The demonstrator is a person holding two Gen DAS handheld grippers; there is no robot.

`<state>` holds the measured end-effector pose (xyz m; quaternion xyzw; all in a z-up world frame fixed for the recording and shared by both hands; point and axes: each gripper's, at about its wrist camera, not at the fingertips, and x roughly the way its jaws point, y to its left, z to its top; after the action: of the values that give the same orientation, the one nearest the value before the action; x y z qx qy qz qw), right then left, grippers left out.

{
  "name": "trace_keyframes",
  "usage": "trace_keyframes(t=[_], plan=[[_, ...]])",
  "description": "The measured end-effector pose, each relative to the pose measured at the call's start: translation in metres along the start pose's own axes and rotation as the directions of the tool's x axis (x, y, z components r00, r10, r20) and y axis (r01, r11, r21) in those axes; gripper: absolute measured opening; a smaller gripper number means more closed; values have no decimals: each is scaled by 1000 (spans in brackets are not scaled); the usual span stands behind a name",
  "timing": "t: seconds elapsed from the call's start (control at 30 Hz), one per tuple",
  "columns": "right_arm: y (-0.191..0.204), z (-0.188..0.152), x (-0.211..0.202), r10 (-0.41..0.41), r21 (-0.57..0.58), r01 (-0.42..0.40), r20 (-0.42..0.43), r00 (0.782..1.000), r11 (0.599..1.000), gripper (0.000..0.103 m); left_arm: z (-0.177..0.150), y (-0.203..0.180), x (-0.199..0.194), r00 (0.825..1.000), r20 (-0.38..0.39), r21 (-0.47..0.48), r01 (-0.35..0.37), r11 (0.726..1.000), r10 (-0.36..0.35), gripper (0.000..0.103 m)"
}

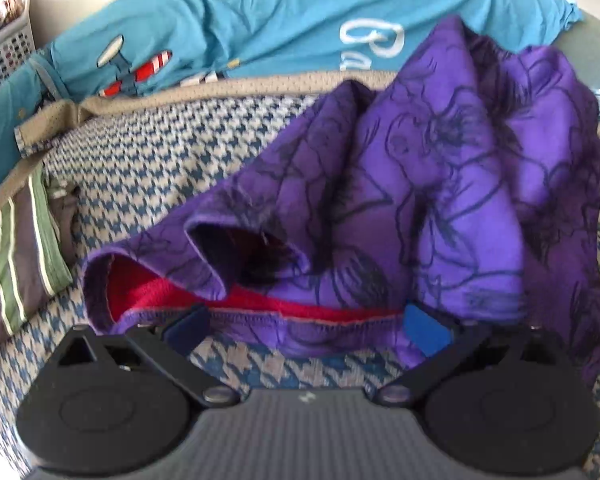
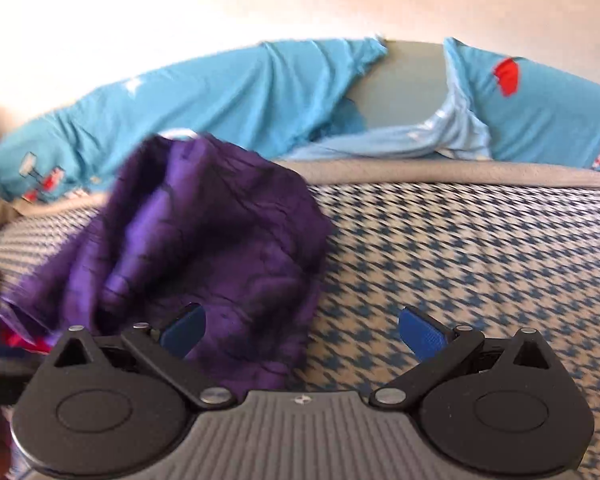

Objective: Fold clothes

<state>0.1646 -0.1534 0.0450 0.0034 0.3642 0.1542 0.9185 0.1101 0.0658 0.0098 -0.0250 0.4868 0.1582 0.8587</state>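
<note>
Left gripper (image 1: 306, 330): we see fingers spread at the purple garment's (image 1: 440, 200) hem.
Right gripper (image 2: 302, 330): fingers spread, beside it.

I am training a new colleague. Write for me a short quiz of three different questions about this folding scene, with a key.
1. True or false: the left gripper is shut on the purple garment.
2. What colour is the garment's lining? A green, B red, C white.
3. Fill in: the garment lies on a ___-patterned cover.

Key: 1 false, both grippers are open, the right gripper too; 2 B; 3 houndstooth.
</note>
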Motion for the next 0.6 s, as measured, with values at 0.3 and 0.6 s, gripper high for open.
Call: trace_keyframes(t=[0.3,0.6], plan=[[26,8,4,85,-27,-83,77,993,996,103,-14,7,21,997,-62,31,-39,999,41,103],[-23,16,20,20,199,-32,60,998,979,103,-17,9,-41,994,82,124,62,990,-73,103]])
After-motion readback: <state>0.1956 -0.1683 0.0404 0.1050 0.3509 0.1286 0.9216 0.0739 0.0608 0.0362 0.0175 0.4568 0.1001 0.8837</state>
